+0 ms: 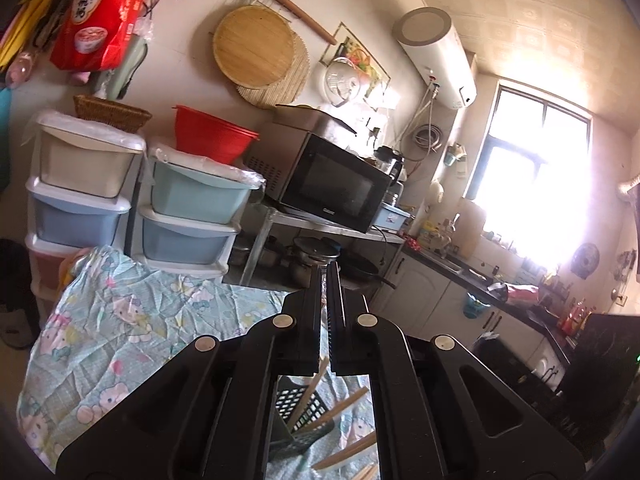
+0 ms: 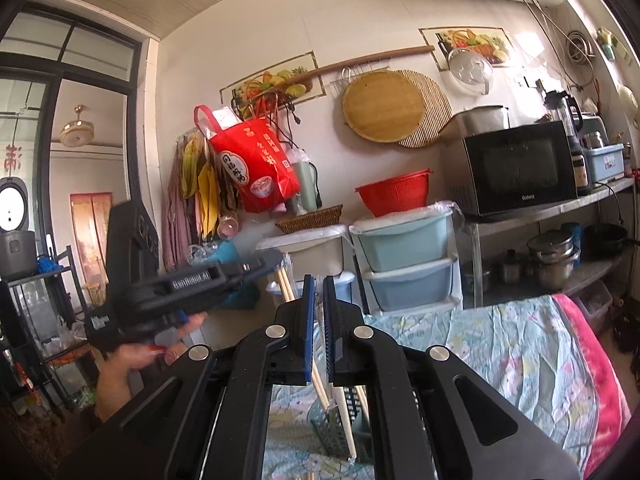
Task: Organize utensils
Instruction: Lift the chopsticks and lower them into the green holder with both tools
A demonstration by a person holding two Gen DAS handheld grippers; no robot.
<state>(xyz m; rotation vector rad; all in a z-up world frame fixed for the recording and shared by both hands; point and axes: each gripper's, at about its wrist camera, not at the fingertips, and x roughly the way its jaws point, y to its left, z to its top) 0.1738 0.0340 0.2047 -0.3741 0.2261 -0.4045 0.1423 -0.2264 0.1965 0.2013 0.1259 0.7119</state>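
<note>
Left gripper [image 1: 327, 280] fingers nearly closed, pinching chopstick [image 1: 308, 394] above black mesh holder [image 1: 298, 420]; floral cloth [image 1: 132, 320] beneath.

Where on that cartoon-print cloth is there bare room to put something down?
The cloth lies bare on its wide stretch toward the drawer towers; in the right wrist view, cloth is also open beside the pink blanket. It is crowded directly under both sets of jaws, around the black basket and chopsticks.

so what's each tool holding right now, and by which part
The left tool is shut on chopsticks near their upper end; their lower ends sit in the black utensil basket. The right tool grips wrapped chopsticks the same way.
</note>
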